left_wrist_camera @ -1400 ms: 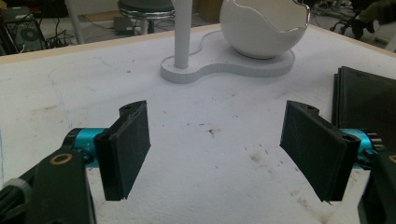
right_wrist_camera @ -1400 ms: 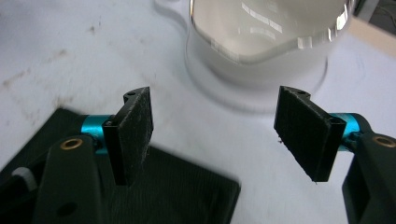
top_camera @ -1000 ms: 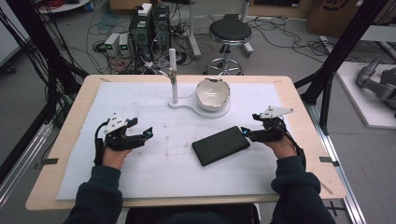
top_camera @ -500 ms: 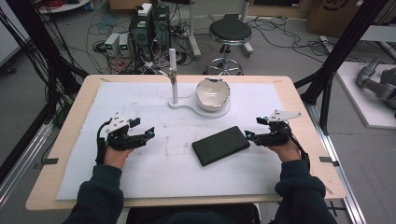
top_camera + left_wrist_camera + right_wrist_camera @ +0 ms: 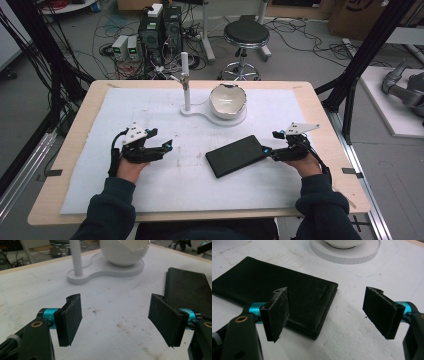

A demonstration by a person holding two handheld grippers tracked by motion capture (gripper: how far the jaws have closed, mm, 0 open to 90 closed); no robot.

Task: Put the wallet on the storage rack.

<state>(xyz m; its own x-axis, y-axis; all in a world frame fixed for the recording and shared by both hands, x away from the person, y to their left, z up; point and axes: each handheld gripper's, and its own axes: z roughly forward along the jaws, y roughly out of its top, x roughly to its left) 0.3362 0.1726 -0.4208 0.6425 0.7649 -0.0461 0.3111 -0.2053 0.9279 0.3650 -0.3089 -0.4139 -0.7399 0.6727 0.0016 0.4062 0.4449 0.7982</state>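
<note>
Right gripper [image 5: 268, 150] low at black wallet [image 5: 236, 155] corner, fingers wide (nothing between); left gripper [image 5: 167, 147] level, fingers wide.

You are working in a lab or robotics workshop, not a home. Beyond your hand-held grippers, past the far edge of the counter [image 5: 320, 107], power supplies and computer boxes [image 5: 150, 32] sit on a bare grey floor amid tangled cables [image 5: 107, 45]. A black round stool [image 5: 246, 35] stands there too. Black metal frame posts [image 5: 367, 50] rise at both sides, and a grey robot arm [image 5: 402, 87] lies off to your right.
</note>
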